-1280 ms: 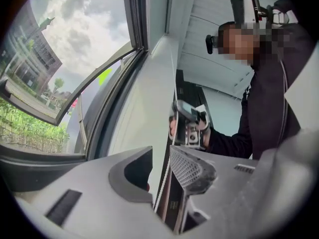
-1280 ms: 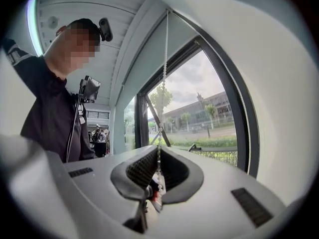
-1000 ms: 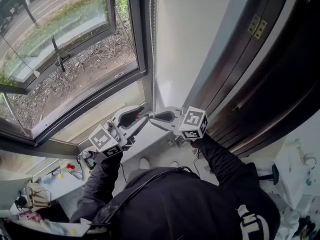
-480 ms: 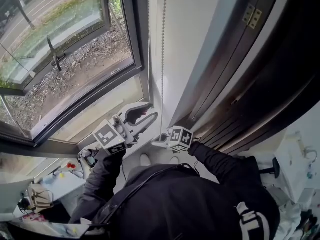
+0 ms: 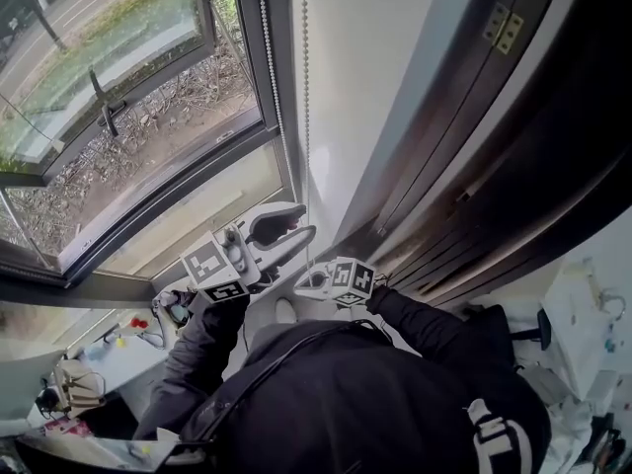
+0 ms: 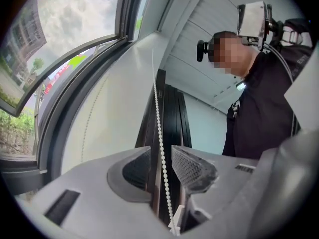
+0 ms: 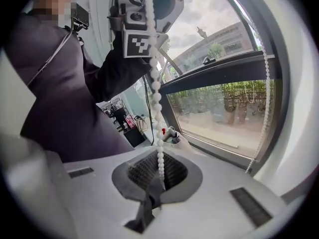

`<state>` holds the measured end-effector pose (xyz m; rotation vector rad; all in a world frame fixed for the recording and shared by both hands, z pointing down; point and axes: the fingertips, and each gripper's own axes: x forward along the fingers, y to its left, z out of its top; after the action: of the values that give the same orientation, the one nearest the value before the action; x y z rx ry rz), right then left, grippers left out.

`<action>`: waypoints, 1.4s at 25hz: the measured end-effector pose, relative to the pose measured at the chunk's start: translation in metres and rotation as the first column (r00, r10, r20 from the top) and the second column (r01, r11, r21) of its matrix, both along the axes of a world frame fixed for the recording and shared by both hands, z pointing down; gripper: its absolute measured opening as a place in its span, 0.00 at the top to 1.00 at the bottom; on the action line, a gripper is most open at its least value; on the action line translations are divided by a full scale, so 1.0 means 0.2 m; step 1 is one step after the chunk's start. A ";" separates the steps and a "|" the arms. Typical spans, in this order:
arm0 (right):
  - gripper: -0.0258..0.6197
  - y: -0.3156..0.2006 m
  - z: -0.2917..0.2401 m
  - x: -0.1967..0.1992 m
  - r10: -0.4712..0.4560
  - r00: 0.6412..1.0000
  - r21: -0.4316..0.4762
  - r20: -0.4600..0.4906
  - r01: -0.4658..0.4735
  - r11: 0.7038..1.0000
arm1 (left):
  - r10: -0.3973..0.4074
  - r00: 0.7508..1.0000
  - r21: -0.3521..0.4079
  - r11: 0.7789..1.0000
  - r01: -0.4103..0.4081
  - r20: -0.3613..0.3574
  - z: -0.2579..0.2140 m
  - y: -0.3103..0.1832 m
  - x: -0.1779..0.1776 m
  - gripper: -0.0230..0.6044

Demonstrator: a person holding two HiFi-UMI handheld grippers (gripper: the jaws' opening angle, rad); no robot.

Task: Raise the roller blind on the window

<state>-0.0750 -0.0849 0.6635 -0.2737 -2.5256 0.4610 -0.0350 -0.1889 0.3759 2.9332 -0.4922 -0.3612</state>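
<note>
A white bead chain point(image 5: 306, 117) hangs down beside the window frame point(image 5: 281, 117); its second strand point(image 5: 265, 38) runs closer to the glass. My right gripper point(image 5: 308, 282) is low, jaws shut on the bead chain point(image 7: 158, 133), which rises taut from the pads. My left gripper point(image 5: 296, 227) sits just above it, open. In the left gripper view the bead chain point(image 6: 160, 148) passes between the pads point(image 6: 192, 166) with a gap on each side. The blind itself is out of view.
A white wall reveal point(image 5: 365, 87) stands right of the chain, with dark wooden door panels point(image 5: 513, 166) and a brass hinge point(image 5: 497, 30) beyond. An opened window sash point(image 5: 99, 107) juts outside. A cluttered desk point(image 5: 99, 363) lies at lower left.
The right gripper has dropped from level with the left gripper to below it, drawing the chain down. The left gripper has shifted slightly toward the chain.
</note>
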 end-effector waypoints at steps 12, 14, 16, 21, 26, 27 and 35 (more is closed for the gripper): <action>0.95 -0.05 -0.08 0.01 0.049 0.995 -0.008 0.088 -0.049 0.999 | -0.062 0.996 -0.034 0.997 0.064 0.071 0.03 -0.09 -0.01 0.95; 0.86 -0.16 -0.22 0.03 0.126 0.973 -0.027 0.193 -0.124 0.992 | -0.072 0.996 -0.032 0.997 0.074 0.055 0.02 -0.10 -0.03 0.95; 0.60 -0.28 -0.38 0.06 0.187 0.943 -0.050 0.276 -0.180 0.982 | -0.089 0.993 -0.007 0.996 0.090 0.081 0.06 -0.10 -0.07 0.95; 0.50 -0.53 -0.79 0.16 0.247 0.874 0.006 0.418 -0.275 0.962 | -0.118 0.990 0.019 0.993 0.117 0.079 0.07 -0.10 -0.11 0.95; 0.49 -0.60 -1.19 0.20 0.229 0.805 0.054 0.548 -0.307 0.950 | -0.122 0.989 0.001 0.992 0.123 0.082 0.09 -0.08 -0.07 0.95; 0.49 -0.61 -1.26 0.20 0.229 0.788 0.052 0.572 -0.313 0.948 | -0.124 0.988 -0.005 0.992 0.125 0.088 0.11 -0.08 -0.06 0.95; 0.49 -0.64 -1.44 0.20 0.251 0.732 0.021 0.633 -0.341 0.940 | -0.083 0.956 -0.089 0.990 0.112 0.283 0.78 -0.01 0.02 0.95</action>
<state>-0.0360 -0.2122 0.3749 0.0579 -3.2706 0.3499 -0.0319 -0.1906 0.5313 2.8760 -0.6715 0.0698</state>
